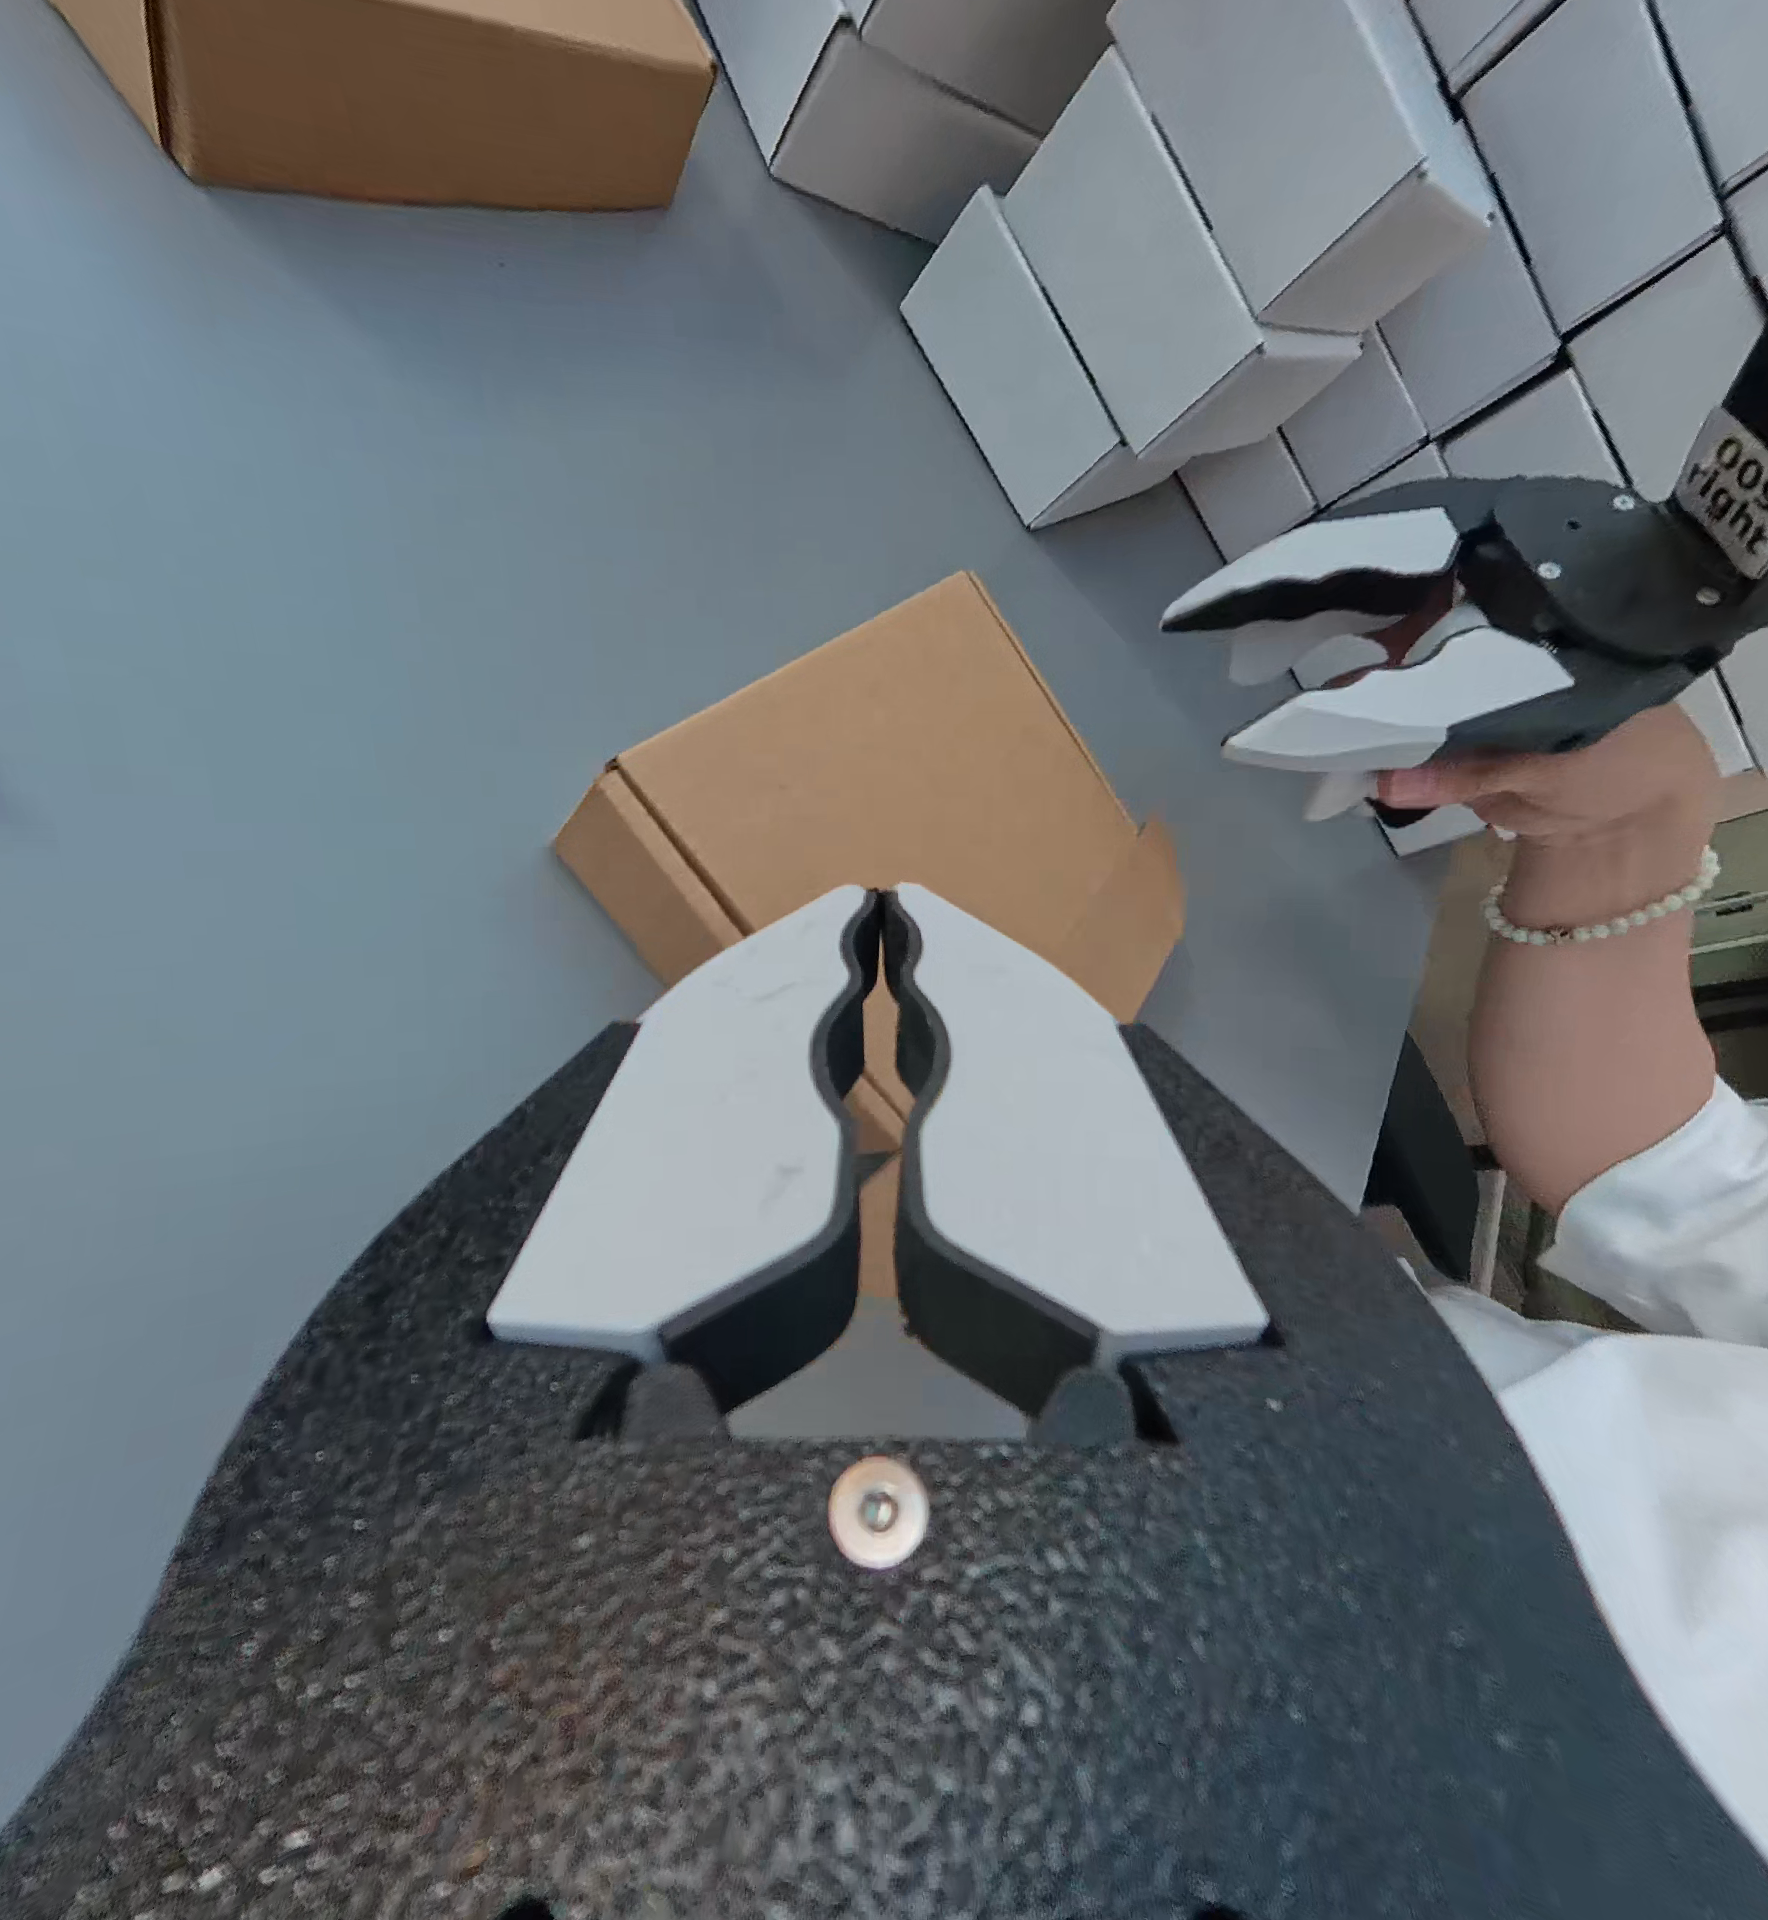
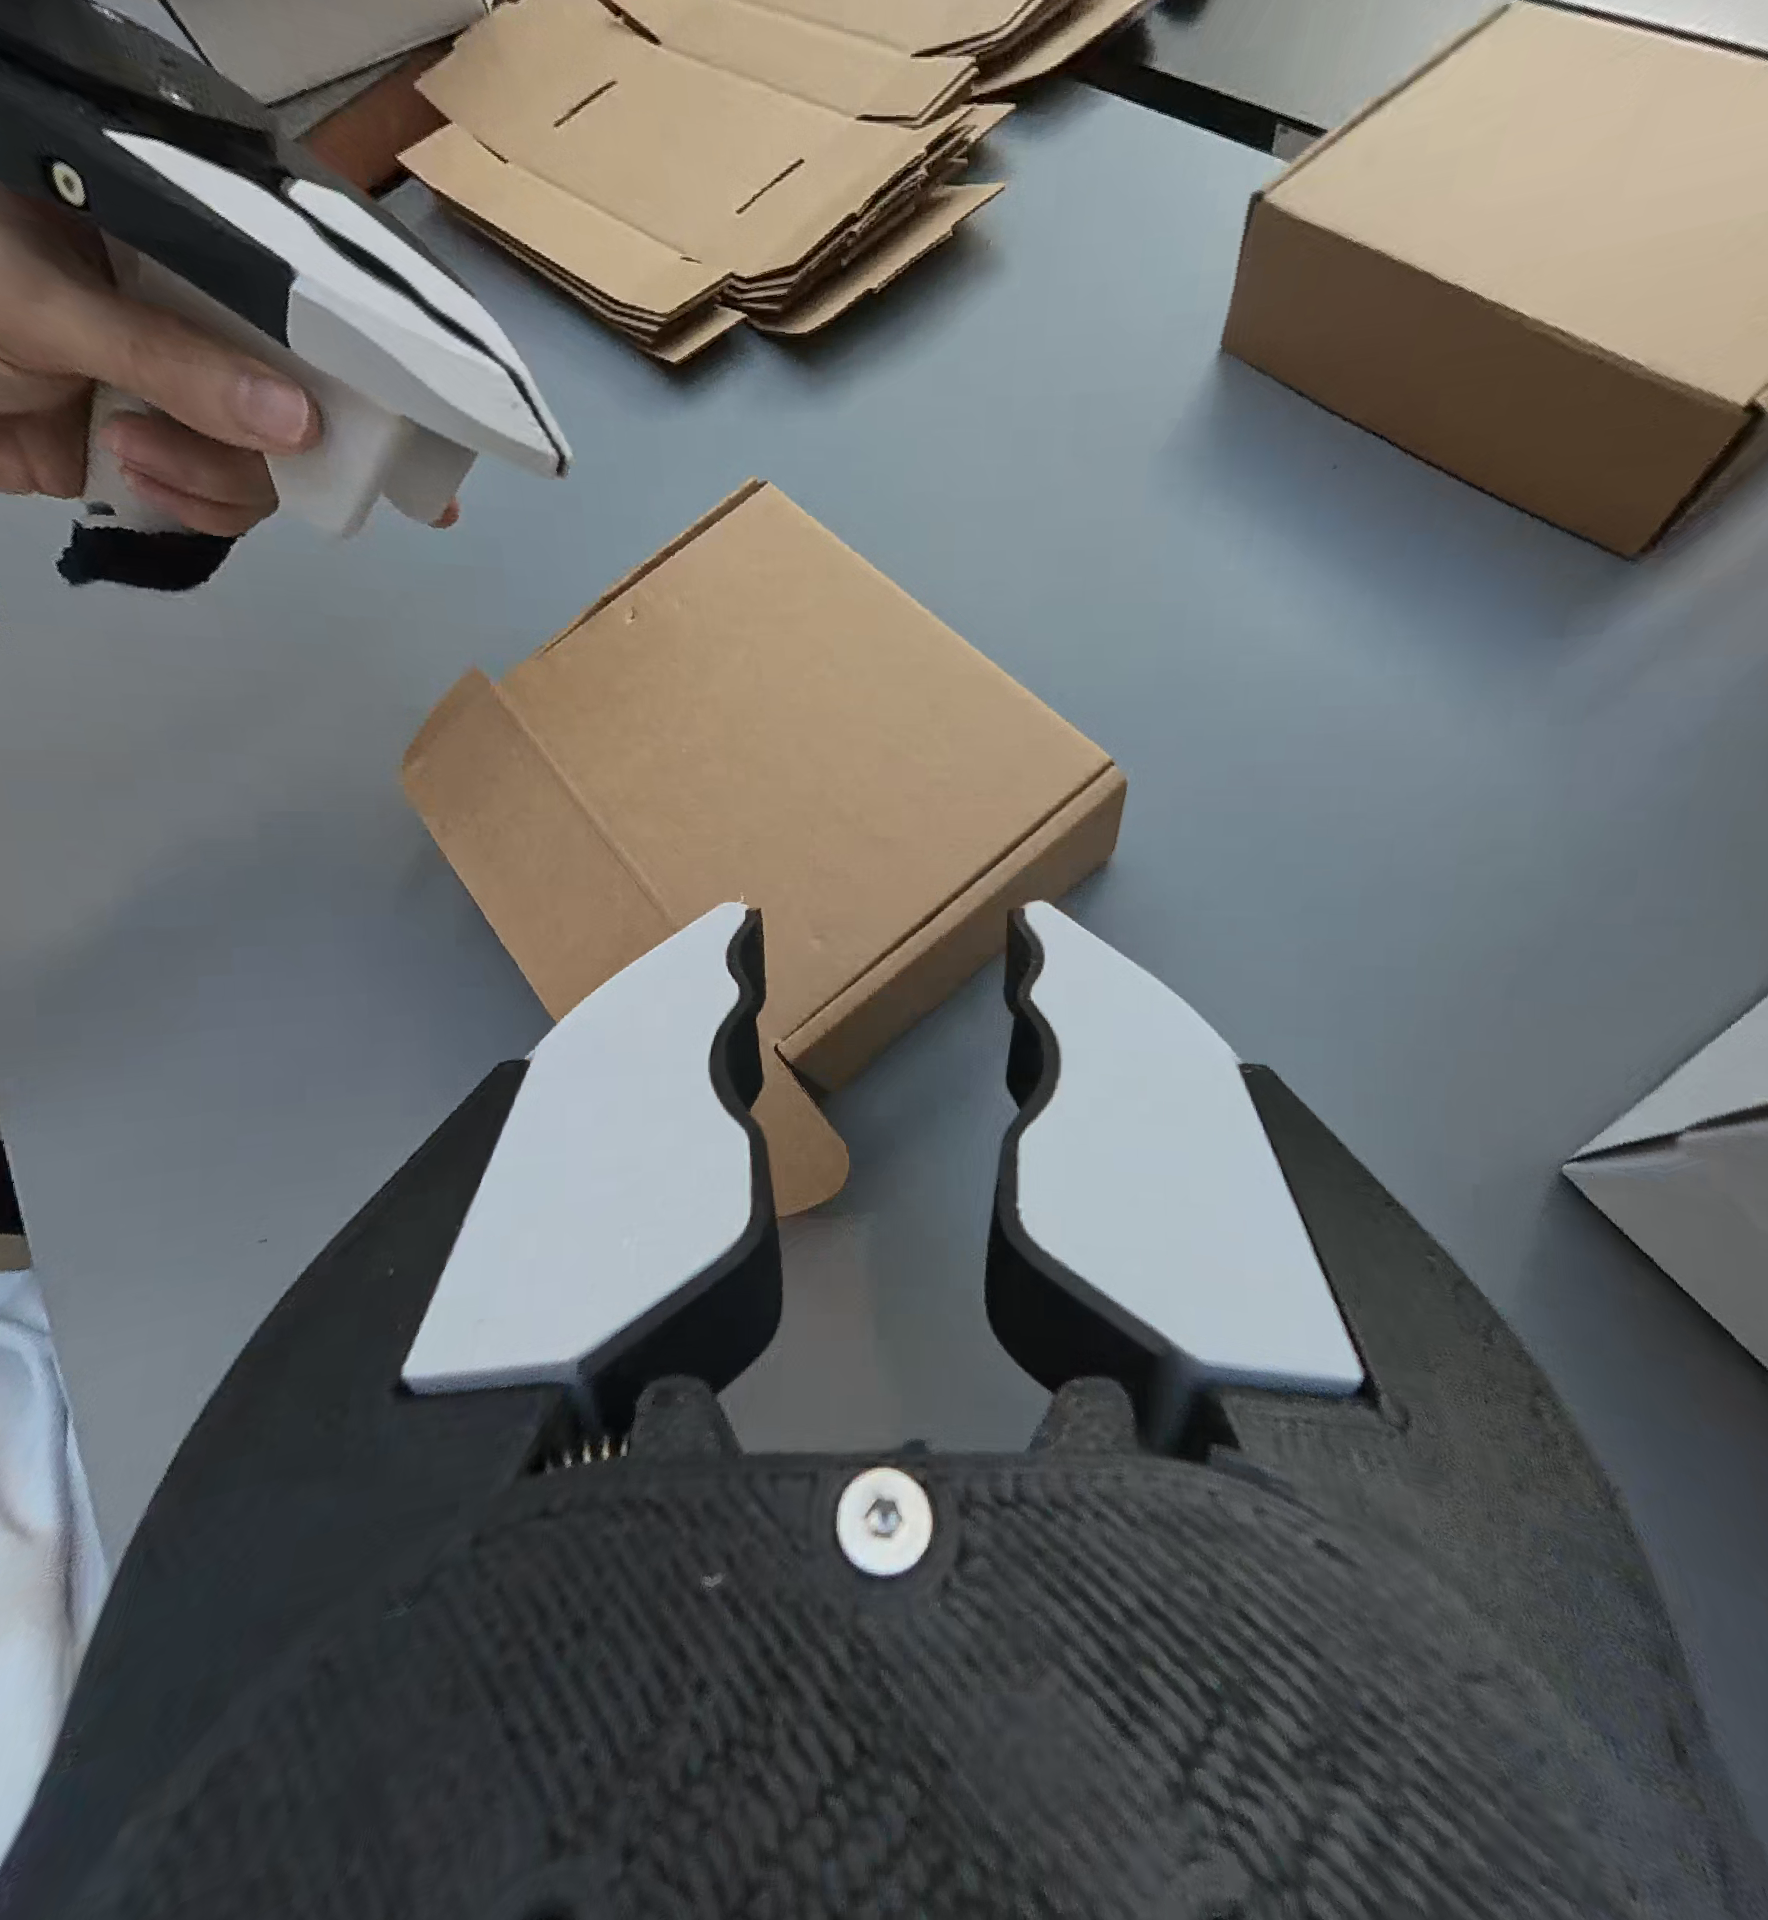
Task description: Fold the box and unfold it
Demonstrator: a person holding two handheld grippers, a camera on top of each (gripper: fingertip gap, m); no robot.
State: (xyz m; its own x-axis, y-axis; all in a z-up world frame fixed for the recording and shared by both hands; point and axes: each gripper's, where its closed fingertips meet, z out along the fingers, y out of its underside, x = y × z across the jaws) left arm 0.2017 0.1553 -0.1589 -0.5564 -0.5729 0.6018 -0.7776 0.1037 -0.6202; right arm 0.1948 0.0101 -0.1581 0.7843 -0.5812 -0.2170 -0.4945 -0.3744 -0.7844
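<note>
A small brown cardboard box [image 2: 786, 748] lies folded and closed on the grey table, with a flap sticking out at its left side and a rounded tab at its near corner. It also shows in the left wrist view [image 1: 890, 748]. My left gripper [image 1: 878, 899] is shut and empty, held above the box's near edge; it also shows in the right wrist view [image 2: 547, 457], above and left of the box. My right gripper [image 2: 880, 920] is open and empty, just short of the box's near corner; it also shows in the left wrist view [image 1: 1197, 686], off to the right of the box.
A larger brown box [image 2: 1545, 281] stands at the back right. A stack of flat brown box blanks [image 2: 714, 177] lies at the back. Many white boxes [image 1: 1275, 229] are piled along one side. A grey-white box [image 2: 1753, 1226] sits at the right.
</note>
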